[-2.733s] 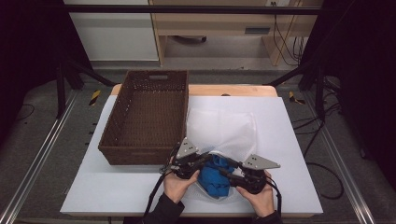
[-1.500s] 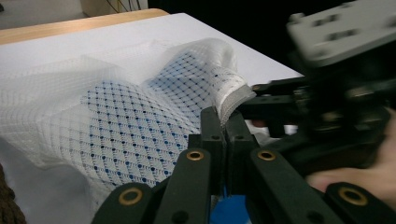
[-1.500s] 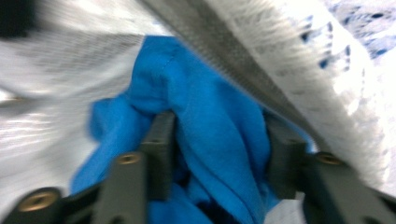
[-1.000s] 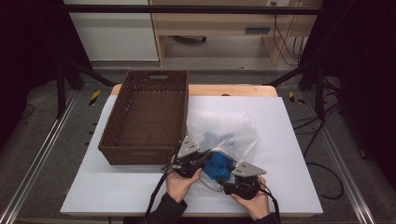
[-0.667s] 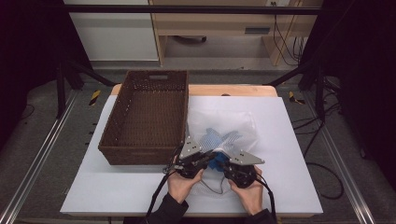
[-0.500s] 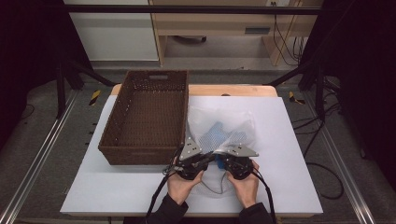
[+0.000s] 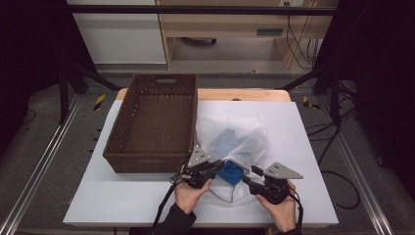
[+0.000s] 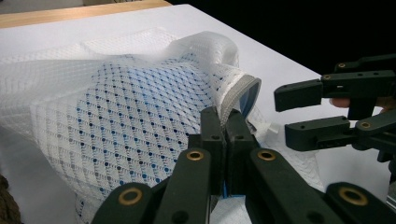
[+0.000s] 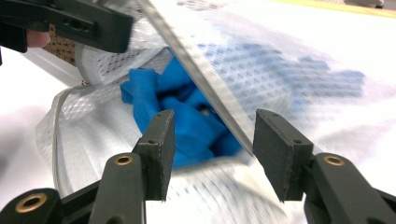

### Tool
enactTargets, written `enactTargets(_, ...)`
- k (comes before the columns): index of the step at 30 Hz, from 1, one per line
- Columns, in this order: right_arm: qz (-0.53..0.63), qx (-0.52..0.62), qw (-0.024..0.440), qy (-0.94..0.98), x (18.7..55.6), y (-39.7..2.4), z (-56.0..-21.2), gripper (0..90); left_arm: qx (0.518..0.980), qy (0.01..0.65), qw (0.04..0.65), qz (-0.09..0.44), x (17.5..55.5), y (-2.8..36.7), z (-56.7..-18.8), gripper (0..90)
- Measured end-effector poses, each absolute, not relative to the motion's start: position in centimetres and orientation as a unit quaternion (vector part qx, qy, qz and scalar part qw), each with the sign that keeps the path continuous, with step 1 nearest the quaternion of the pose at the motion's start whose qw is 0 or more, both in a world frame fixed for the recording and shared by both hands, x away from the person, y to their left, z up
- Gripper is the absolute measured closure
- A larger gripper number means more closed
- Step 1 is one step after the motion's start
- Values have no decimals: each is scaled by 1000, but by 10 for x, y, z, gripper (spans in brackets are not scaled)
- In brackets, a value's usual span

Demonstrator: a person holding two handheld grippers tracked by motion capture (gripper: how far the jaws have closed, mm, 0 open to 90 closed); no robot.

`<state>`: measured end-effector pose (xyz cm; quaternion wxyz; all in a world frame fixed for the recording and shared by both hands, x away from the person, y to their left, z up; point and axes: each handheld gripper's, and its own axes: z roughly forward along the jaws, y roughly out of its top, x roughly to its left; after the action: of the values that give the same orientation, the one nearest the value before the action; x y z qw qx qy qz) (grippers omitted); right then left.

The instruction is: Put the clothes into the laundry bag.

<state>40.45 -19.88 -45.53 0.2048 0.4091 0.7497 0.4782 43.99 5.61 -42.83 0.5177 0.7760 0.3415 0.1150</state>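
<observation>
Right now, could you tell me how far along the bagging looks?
Done: the blue cloth is mostly inside the mesh bag. In hand: the left claw is shut on the bag's rim, holding its mouth up; the right claw is open at the opening. Probably left: closing the bag. The basket holds nothing.

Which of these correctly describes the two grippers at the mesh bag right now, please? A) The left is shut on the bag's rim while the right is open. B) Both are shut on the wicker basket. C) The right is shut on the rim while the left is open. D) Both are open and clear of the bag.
A: the left gripper has its jaws pinched on the mesh bag at its rim, while the right gripper is open, its jaws set apart at the bag's mouth.
</observation>
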Motion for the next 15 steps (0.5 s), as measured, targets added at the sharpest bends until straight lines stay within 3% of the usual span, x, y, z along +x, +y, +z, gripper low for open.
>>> enactTargets(6, 414, 428, 216, 774, 411, -203, -483, 484, 775, 343, 518, 116, 440, 58, -429, 888)
enactTargets(10, 398, 429, 204, 785, 412, -208, -487, 789, 774, 345, 518, 115, 440, 58, -430, 888)
enactTargets(12, 397, 429, 201, 786, 409, -212, -482, 850, 774, 346, 517, 114, 440, 57, -431, 888)
enactTargets(15, 406, 442, 198, 775, 403, -222, -477, 860, 777, 345, 513, 116, 441, 56, -433, 888)
